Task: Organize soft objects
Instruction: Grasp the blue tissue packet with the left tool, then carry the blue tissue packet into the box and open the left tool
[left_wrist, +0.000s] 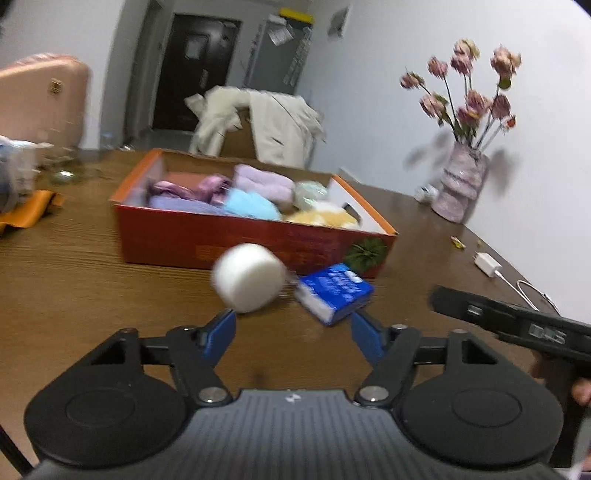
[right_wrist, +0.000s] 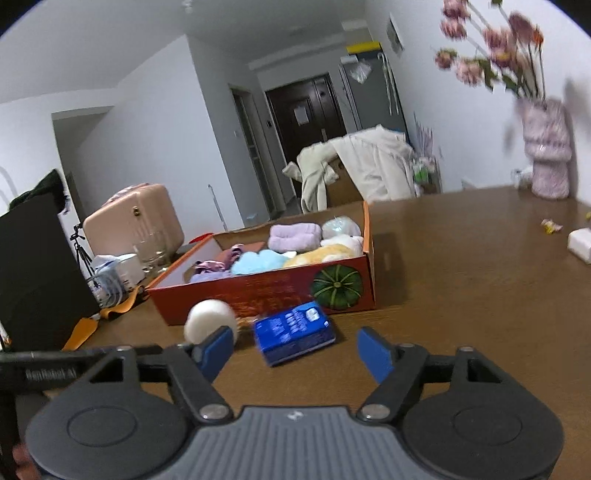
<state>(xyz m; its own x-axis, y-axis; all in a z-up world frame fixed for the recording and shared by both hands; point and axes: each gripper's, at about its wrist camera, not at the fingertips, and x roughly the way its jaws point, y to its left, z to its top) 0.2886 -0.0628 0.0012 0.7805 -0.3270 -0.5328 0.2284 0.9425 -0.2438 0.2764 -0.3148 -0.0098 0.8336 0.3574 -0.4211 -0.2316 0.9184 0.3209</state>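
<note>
Lying flat before both open grippers (left_wrist: 293, 334) (right_wrist: 295, 347), blue tissue pack (right_wrist: 293, 332), long axis crosswise.

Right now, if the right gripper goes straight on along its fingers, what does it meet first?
Probably the blue tissue pack: it lies just ahead of the open right gripper, slightly left of centre. The orange box is behind it. Depth is uncertain.

On the tabletop (left_wrist: 74, 273) ahead of me sits the box (left_wrist: 236, 240), with the rolled soft items (left_wrist: 258, 184) inside it. Just before its near wall lie the roll (left_wrist: 247, 277) on the left and the tissue pack (left_wrist: 334, 293) just beside it on the right. Far right, near the wall, stands the vase (left_wrist: 461, 184); the charger (left_wrist: 487, 264) lies nearer me.
</note>
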